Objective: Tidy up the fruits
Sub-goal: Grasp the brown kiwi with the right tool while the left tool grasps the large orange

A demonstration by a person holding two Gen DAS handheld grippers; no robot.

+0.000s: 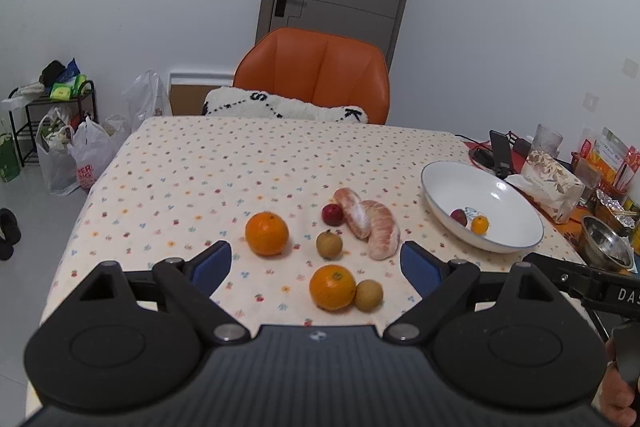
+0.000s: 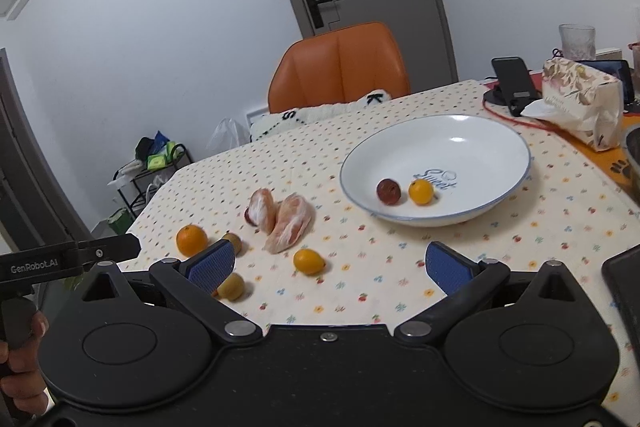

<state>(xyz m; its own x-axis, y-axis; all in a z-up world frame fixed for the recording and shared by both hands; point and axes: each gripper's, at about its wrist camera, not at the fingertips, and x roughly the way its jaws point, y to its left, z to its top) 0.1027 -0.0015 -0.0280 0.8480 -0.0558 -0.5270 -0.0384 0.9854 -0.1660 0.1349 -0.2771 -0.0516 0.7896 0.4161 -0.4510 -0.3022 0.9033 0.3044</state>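
Loose fruit on desk (image 1: 168, 163), left of white bowl (image 2: 492, 143): two oranges (image 1: 267, 233), two brownish round fruits (image 1: 329, 244), two peeled pomelo segments (image 1: 372, 227), one red fruit (image 1: 333, 214). Small red fruit (image 2: 388, 191) & small orange one (image 2: 421, 191) already in bowl. Mid-task, prob. between picks. Left gripper (image 1: 316, 263) spread wide, empty; right gripper (image 2: 328, 267) same. Next: close on nearest orange, carry to bowl. Peel smooth, round, could roll; pomelo soft; bowl glossy ceramic, shallow.

Left gripper (image 1: 316, 261) wide open above floral tablecloth (image 1: 200, 179). Between blue pads (image 1: 212, 263): two oranges (image 1: 267, 233), two brown fruits (image 1: 329, 245), peeled pomelo segments (image 1: 370, 225), red fruit (image 1: 332, 214). Right: white bowl (image 1: 444, 183) holding kumquat (image 1: 479, 224).
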